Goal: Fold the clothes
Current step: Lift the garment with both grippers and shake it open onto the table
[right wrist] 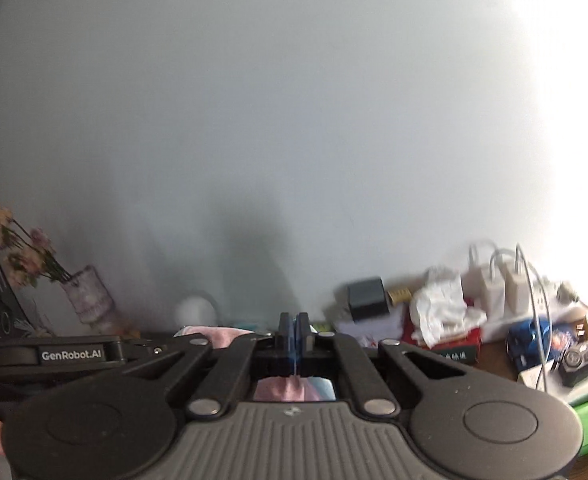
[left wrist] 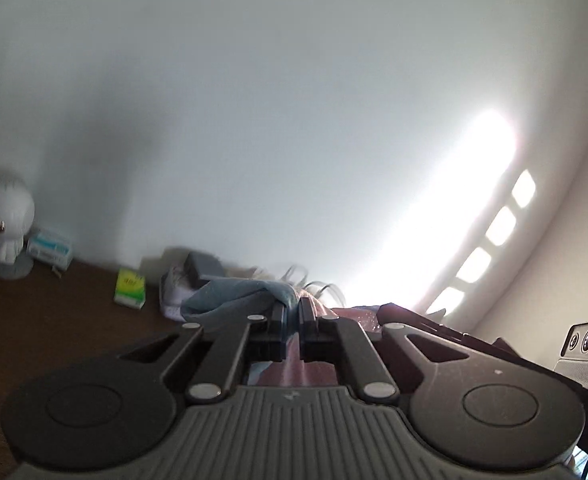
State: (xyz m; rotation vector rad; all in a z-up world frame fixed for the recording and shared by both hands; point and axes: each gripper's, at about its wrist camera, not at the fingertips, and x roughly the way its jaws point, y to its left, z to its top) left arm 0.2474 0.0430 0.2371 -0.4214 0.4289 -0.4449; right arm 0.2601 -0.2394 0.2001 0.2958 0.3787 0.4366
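**Desk:** What do you have hold of?

**Me:** Both my tools are clamped on one garment (left wrist: 234, 300), blue-grey with pink, lifted above the brown table (left wrist: 54, 320). My left gripper (left wrist: 293, 312) is pinched tight on a bunched fold at twelve o'clock; my right gripper (right wrist: 294, 332) is fully closed on a thin blue edge, pink cloth hanging below.

**Desk:** Which way does it run?

**Me:** I judge its length spans between my two grips, the left tool sitting at nine o'clock of the right. Neither hand is nearer. It looks soft, crumpled, not yet folded. The lower hem is hidden.
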